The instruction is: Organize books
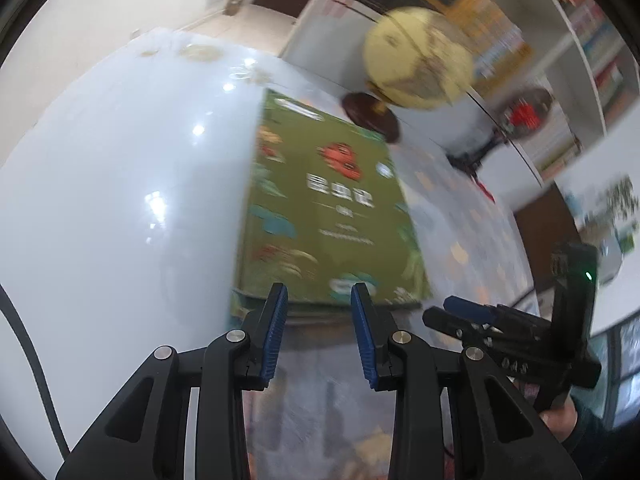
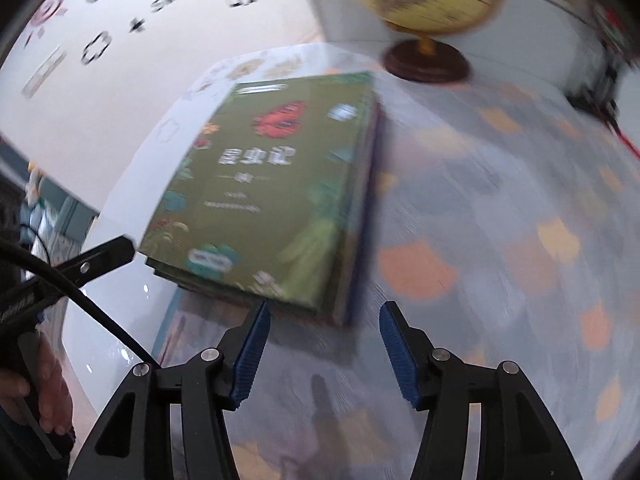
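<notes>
1. While both views are smeared with motion blur, the main things can still be made out: a stack of books (image 1: 320, 208) lies flat on the surface (image 1: 120, 200), topped by a green cover with a red insect and pale lettering.
2. The stack sits toward the far side of the surface, with its far corner just beside the dark round base of a globe (image 1: 416, 60) that stands near the far edge.
3. Under and to the right of the stack the surface carries a pale cloth with orange patches (image 2: 500, 220); to the left it is glossy white and catches ceiling lights.
4. The left gripper (image 1: 319, 332) hangs just short of the near edge of the stack, its blue-padded jaws a modest way apart with nothing between them and no pad touching the books.
5. The right gripper (image 2: 324, 354) is at the stack's near right corner, jaws parted wider than the left pair, and they hold nothing; the corner lies just beyond the tips, not between the pads.
6. In the right wrist view the stack (image 2: 264, 184) shows several layers along its right side, with darker covers under the green one.
7. Each gripper shows in the other's view, off to the side, with a hand (image 2: 48, 392) on its handle.
8. Bookshelves (image 1: 592, 52) with colourful spines stand beyond the surface on the right.
</notes>
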